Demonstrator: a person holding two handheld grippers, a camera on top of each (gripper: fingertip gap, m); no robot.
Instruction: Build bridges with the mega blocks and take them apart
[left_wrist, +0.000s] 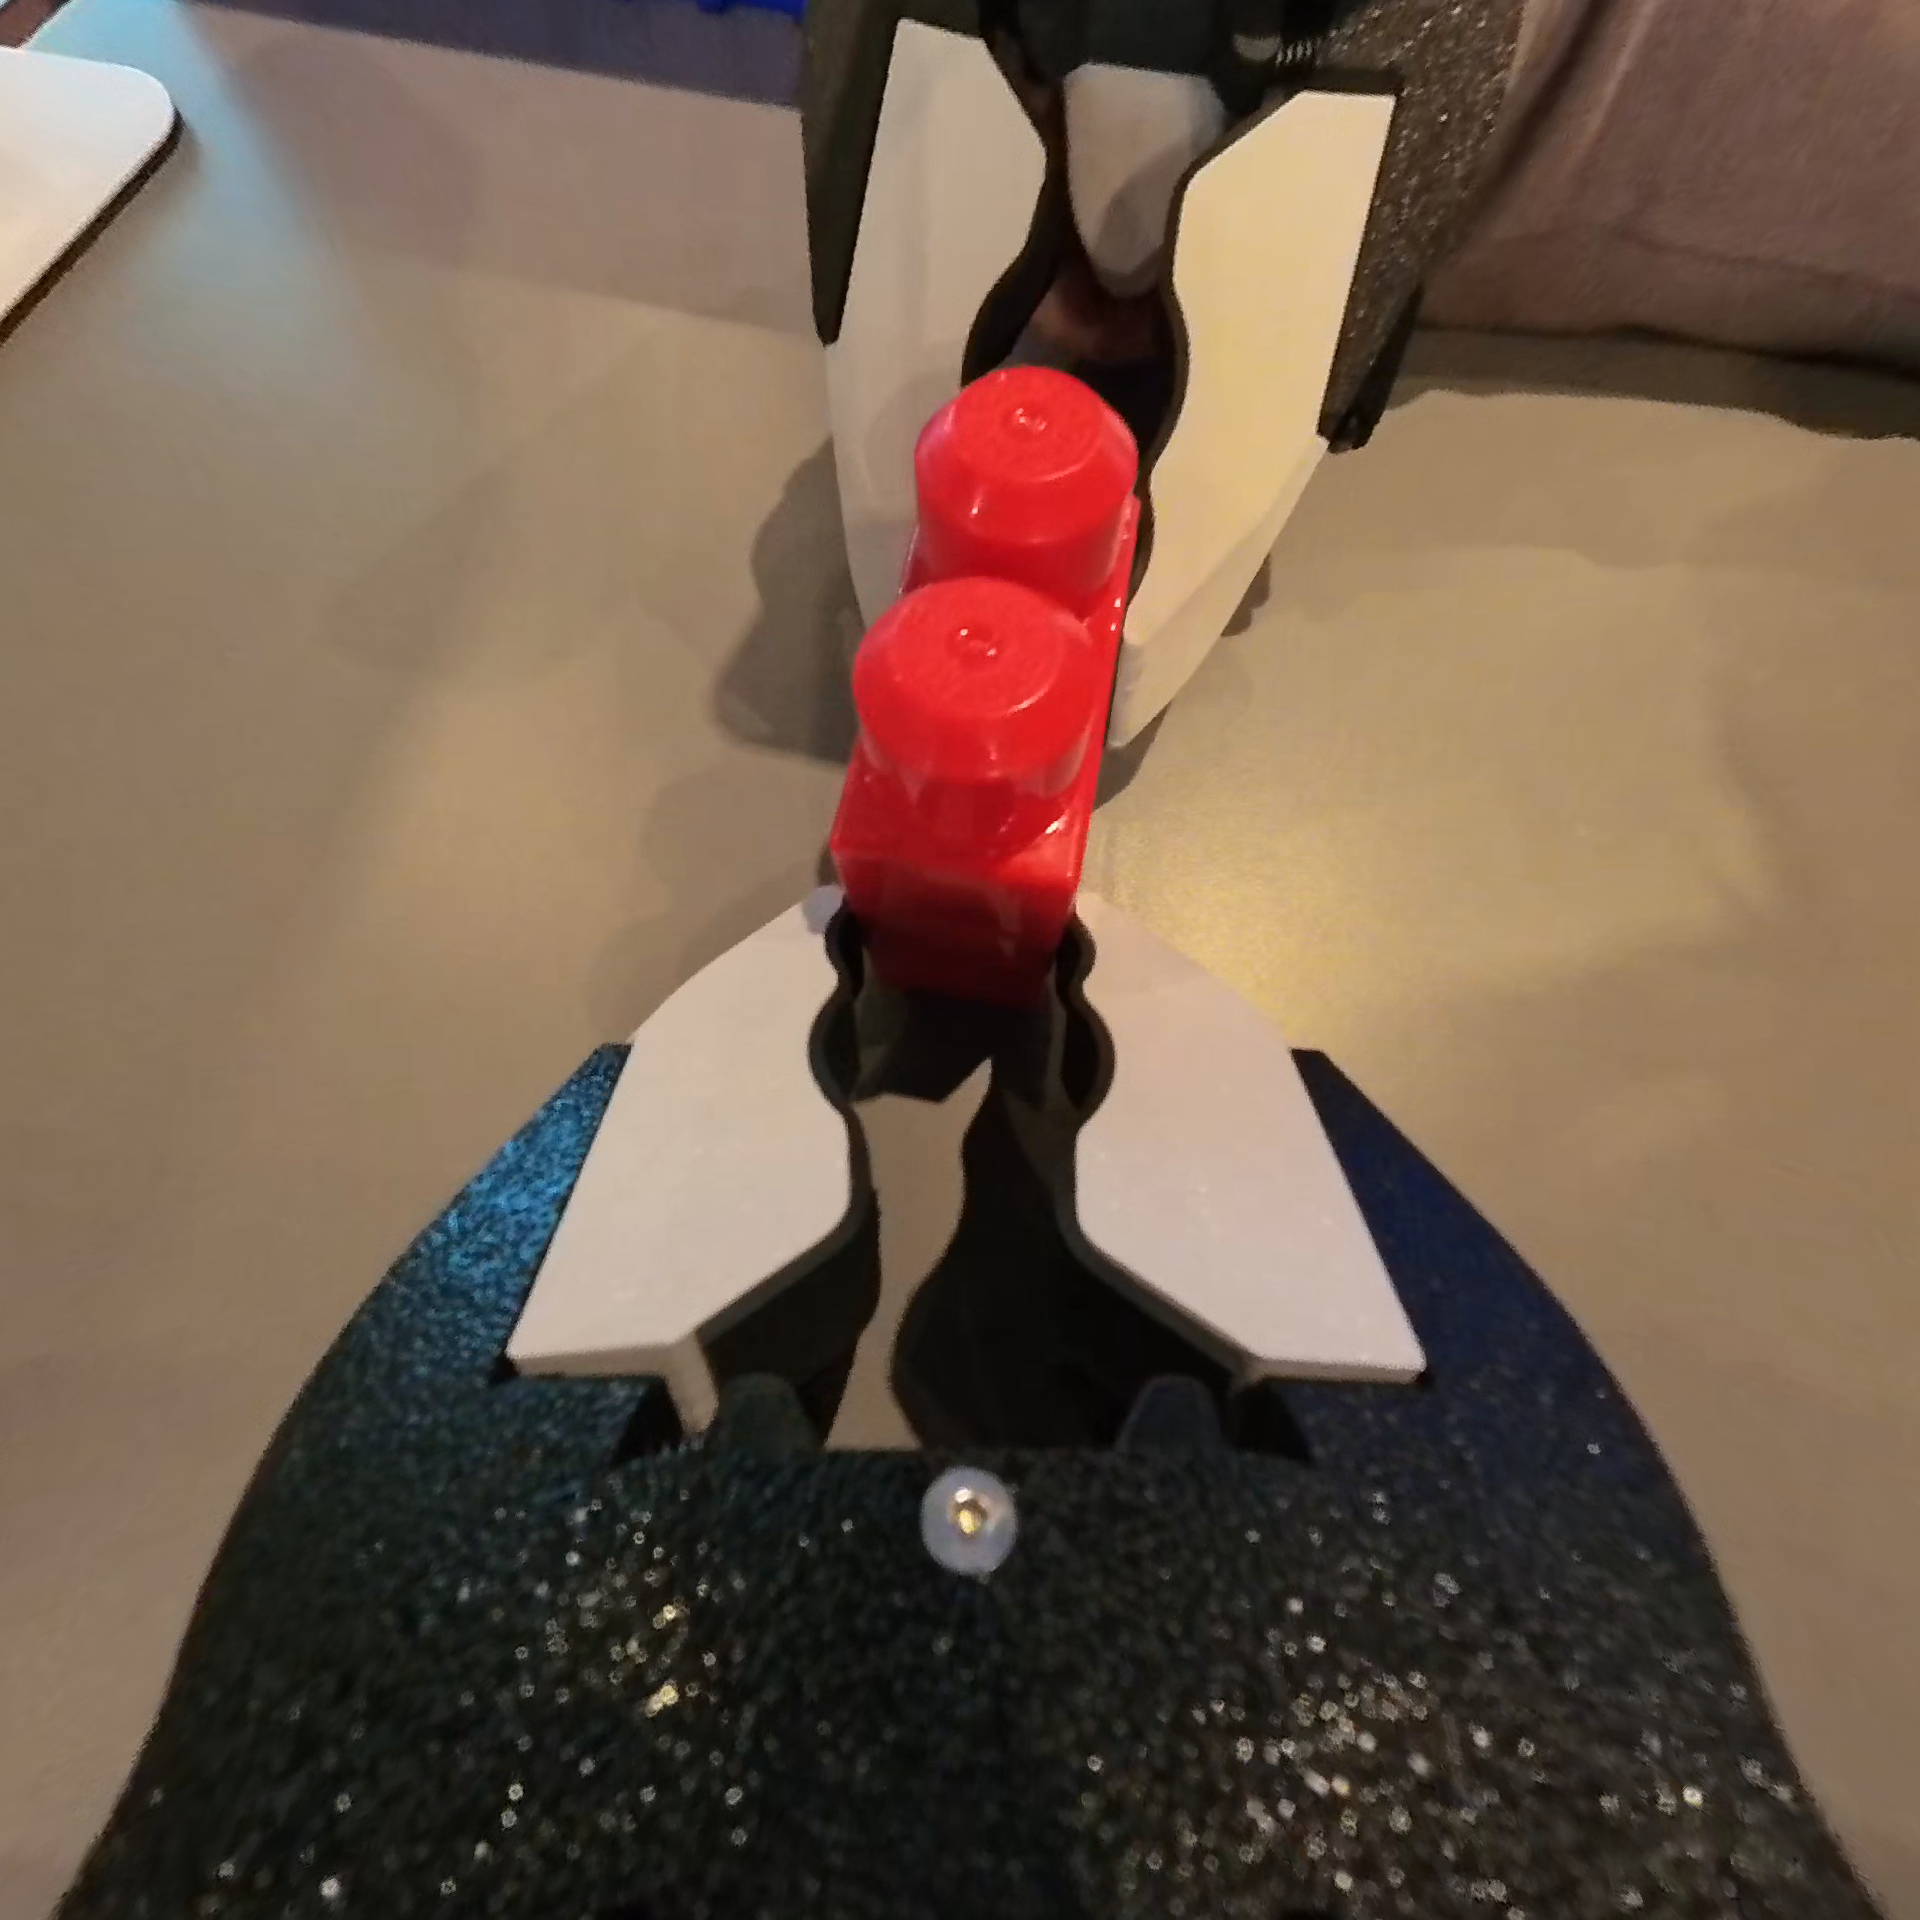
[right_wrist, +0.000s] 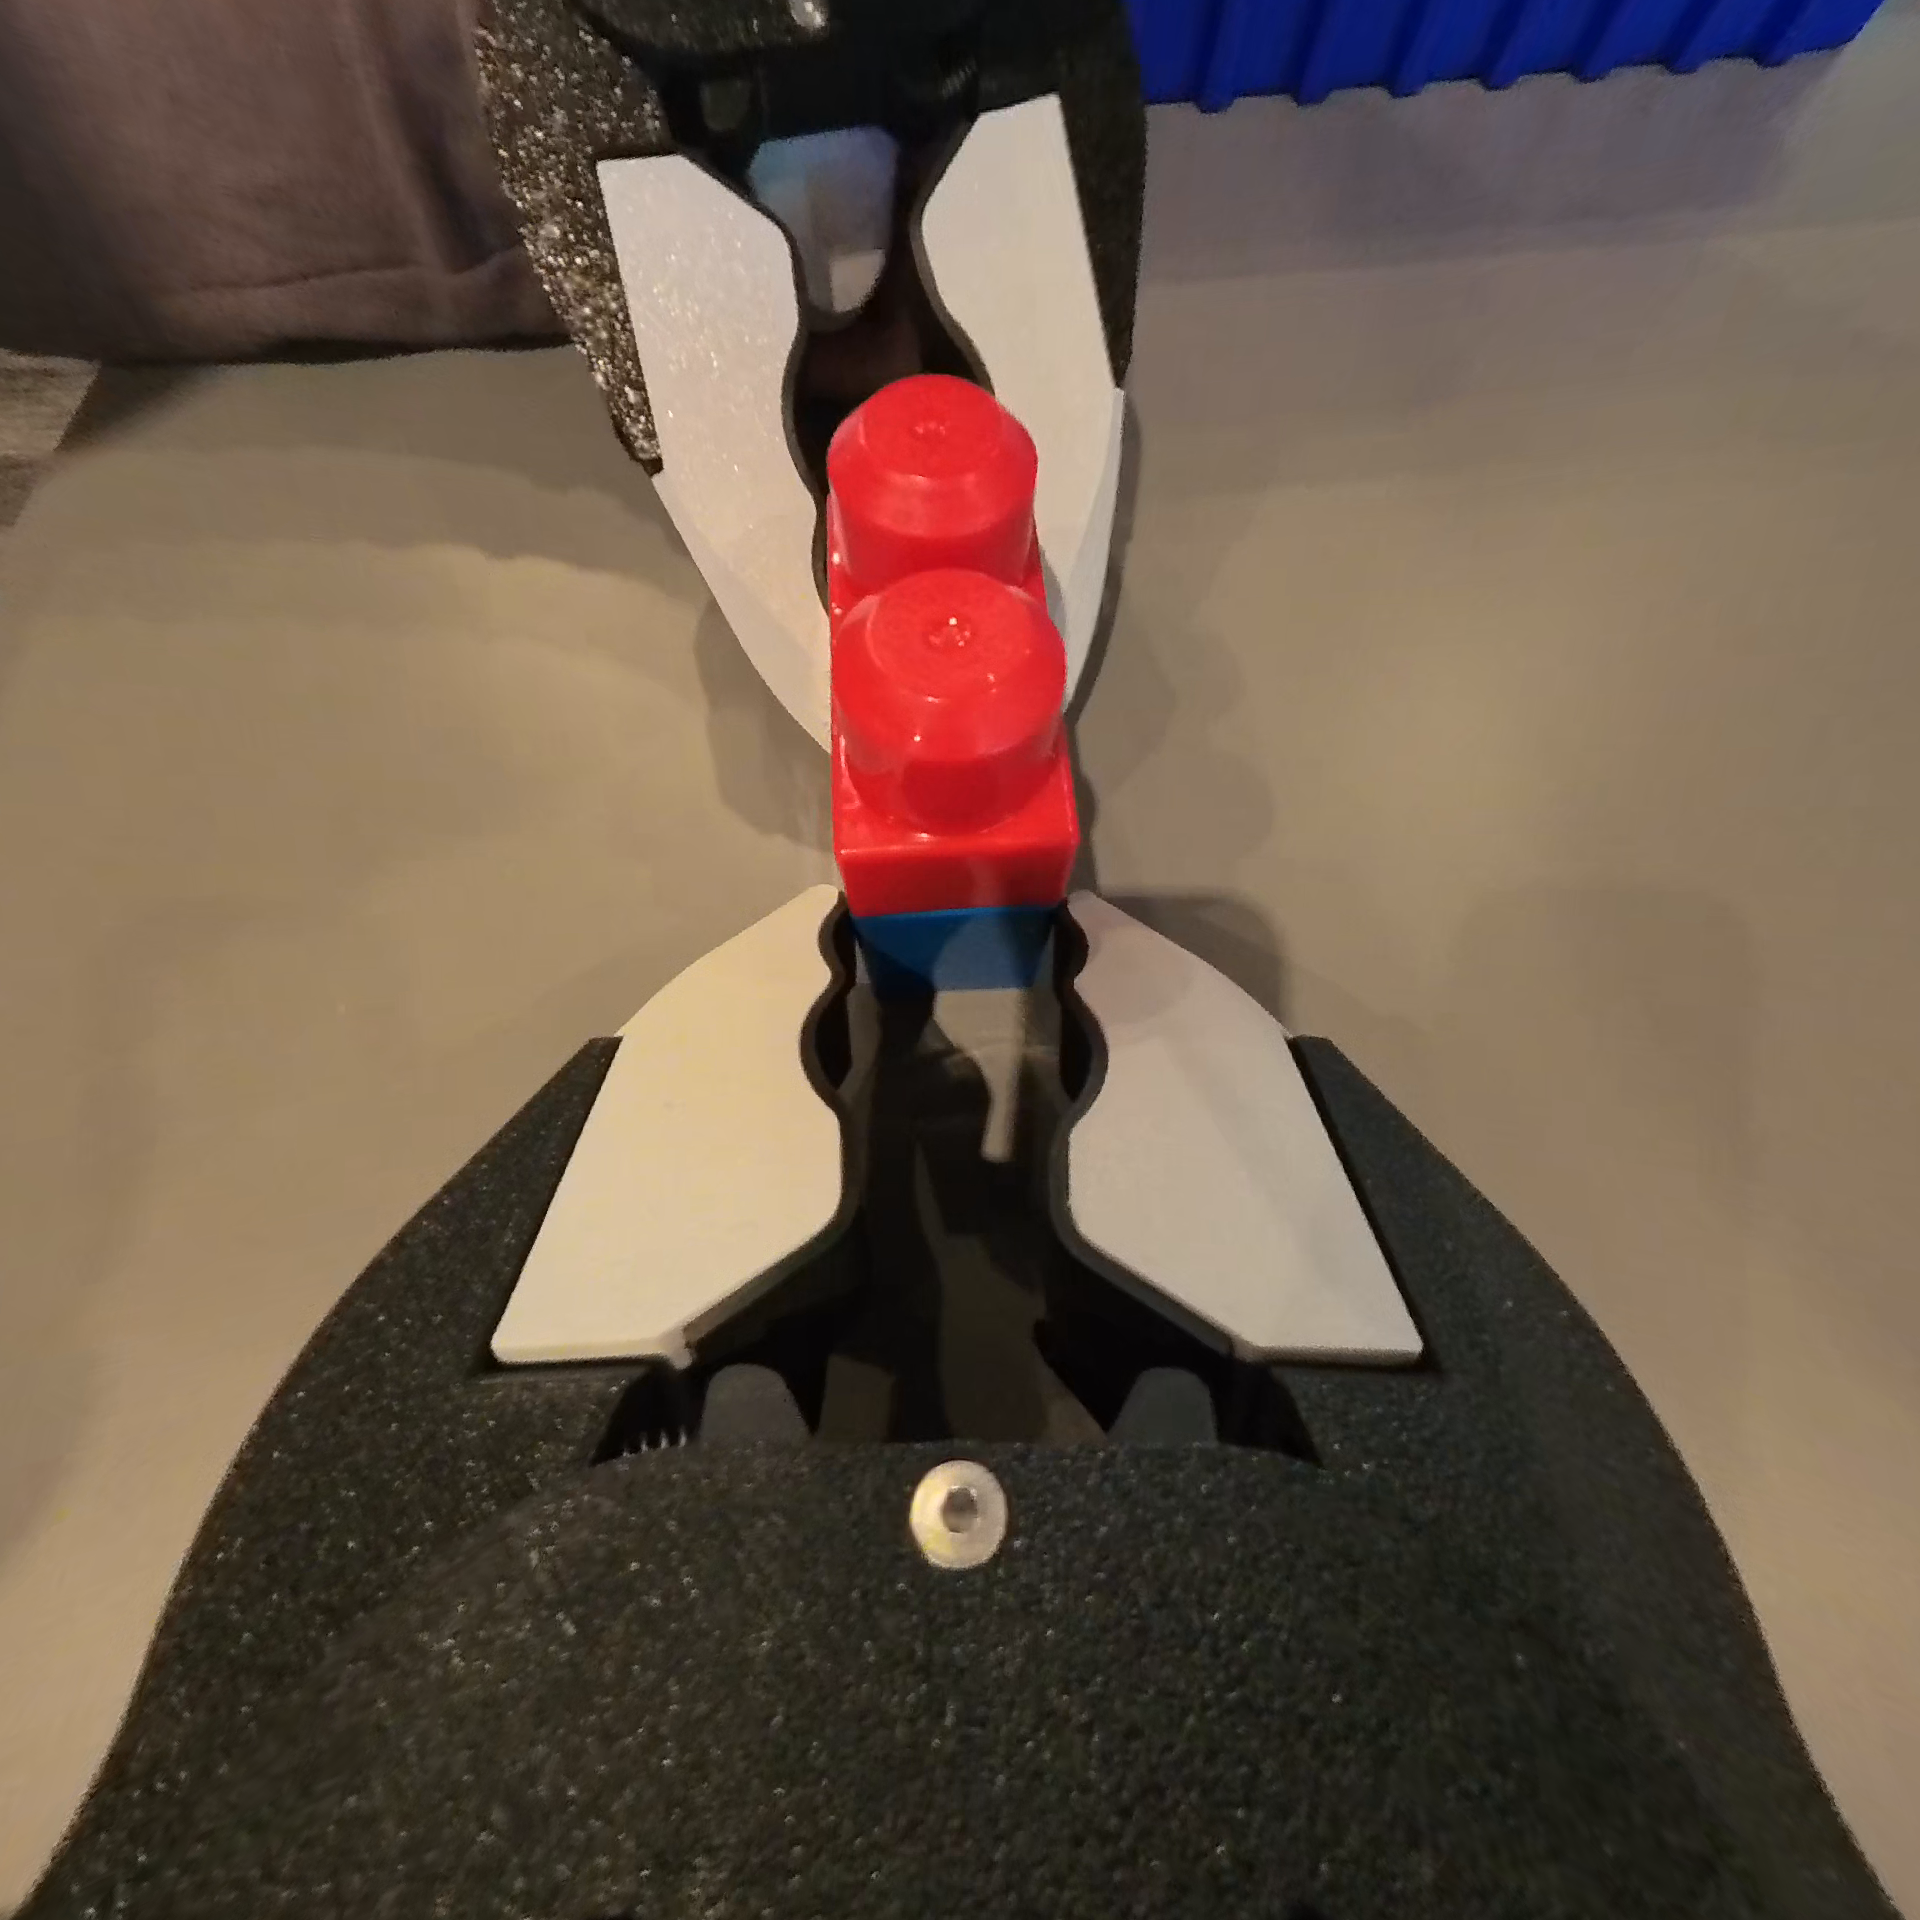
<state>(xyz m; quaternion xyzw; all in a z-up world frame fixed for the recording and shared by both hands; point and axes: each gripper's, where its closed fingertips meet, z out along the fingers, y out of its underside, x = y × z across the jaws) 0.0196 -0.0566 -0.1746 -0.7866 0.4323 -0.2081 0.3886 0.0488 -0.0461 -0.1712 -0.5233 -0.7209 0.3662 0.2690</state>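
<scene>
In the left wrist view, the left gripper (left_wrist: 956, 940) at the bottom of the frame has its fingers clamped on the near end of a red block (left_wrist: 982, 717) with two round studs, at the centre. The right gripper (left_wrist: 987, 634) reaches down from the top, its fingers closed around the block's far end. In the right wrist view, the right gripper's fingers grip a blue block (right_wrist: 951, 951) just under the red one. A tan table (left_wrist: 364, 623) lies beneath. A blue ribbed thing (right_wrist: 1507, 47) sits upper right.
</scene>
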